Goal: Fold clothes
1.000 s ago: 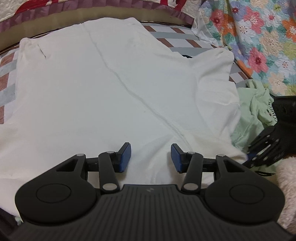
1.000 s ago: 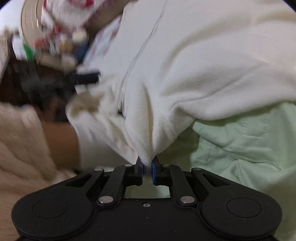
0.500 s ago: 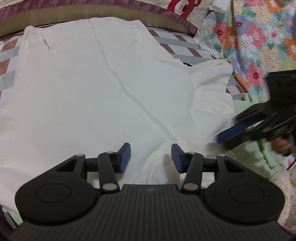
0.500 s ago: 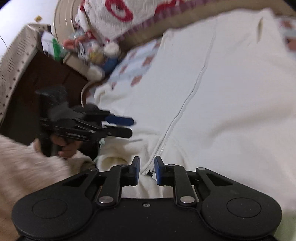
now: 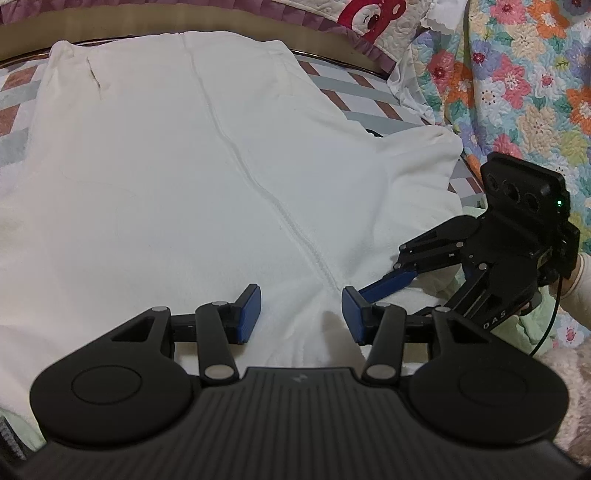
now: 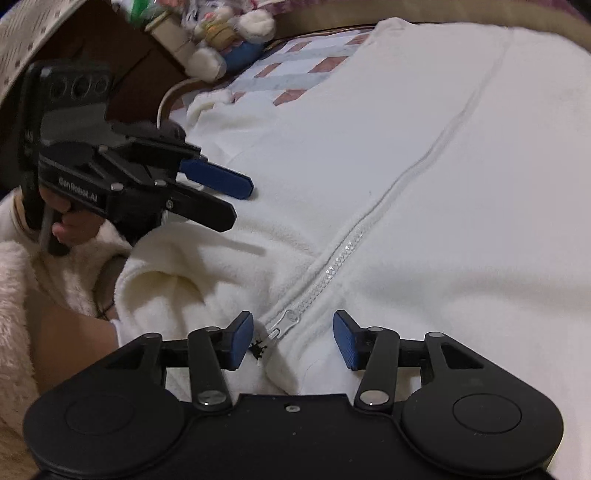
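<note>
A white fleece zip jacket (image 5: 166, 184) lies spread flat on the bed, its zipper (image 6: 332, 266) running down the middle. My left gripper (image 5: 301, 314) stands open just above the fabric near the zipper line, with nothing pinched. My right gripper (image 6: 293, 341) hovers over the zipper's end. Its jaws are opening, and the zipper pull (image 6: 284, 321) and the jacket's edge lie between the pads without being pressed. Each gripper shows in the other's view: the right gripper (image 5: 380, 275) comes in from the right, the left gripper (image 6: 242, 205) from the left.
A floral quilt (image 5: 517, 92) rises at the right, with a pale green garment (image 5: 532, 328) under the right hand. Plush toys (image 6: 221, 33) and a dark headboard sit at the bed's far corner. The checked bedsheet (image 5: 14, 110) shows around the jacket. A fuzzy sleeve (image 6: 14, 295) fills the lower left.
My right gripper let go of the pinched white fabric fold, swung across to the jacket's zipper end and spread its jaws. The left gripper has barely moved.
</note>
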`<move>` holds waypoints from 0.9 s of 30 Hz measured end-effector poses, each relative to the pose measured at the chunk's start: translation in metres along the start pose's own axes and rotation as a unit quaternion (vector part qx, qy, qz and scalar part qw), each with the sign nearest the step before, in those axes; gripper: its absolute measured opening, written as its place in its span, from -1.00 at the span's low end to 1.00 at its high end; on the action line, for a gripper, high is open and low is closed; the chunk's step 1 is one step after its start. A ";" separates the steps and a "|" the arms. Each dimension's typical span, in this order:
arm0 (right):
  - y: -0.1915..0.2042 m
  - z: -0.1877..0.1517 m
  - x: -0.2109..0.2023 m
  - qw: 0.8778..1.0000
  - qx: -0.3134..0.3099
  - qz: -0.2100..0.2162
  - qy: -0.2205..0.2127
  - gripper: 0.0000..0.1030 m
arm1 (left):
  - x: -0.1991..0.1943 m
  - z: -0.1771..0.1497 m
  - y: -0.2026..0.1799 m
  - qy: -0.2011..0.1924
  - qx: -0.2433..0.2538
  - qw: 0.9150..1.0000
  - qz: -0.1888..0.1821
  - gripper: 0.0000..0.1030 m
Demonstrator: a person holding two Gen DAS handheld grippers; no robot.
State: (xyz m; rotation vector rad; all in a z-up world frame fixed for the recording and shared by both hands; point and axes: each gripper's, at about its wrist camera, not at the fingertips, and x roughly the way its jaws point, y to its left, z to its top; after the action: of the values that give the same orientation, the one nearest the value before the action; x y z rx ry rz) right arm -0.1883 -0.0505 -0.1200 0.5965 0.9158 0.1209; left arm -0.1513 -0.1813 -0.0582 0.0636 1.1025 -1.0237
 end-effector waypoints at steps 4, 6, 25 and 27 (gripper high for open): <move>0.007 -0.008 0.002 0.999 0.002 0.000 -0.040 -0.40 | 0.003 0.001 -0.001 -0.001 -0.002 1.000 0.003 -0.08; 0.020 -0.012 -0.004 0.999 -0.023 -0.002 -0.042 -0.83 | 0.005 0.002 -0.003 0.001 0.005 1.000 0.005 -0.08; -0.009 -0.008 0.004 0.997 0.050 0.033 -0.043 -0.19 | 0.020 0.005 -0.010 0.007 0.021 1.000 0.017 -0.08; -0.005 -0.012 0.004 0.997 0.051 0.039 -0.051 -0.47 | 0.020 0.004 -0.009 0.007 0.021 1.000 0.016 -0.08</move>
State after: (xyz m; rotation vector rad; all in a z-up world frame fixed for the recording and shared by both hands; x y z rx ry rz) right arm -0.1965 -0.0485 -0.1311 0.7277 0.8039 0.1132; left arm -0.1534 -0.2011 -0.0673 0.1217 1.0891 -1.0199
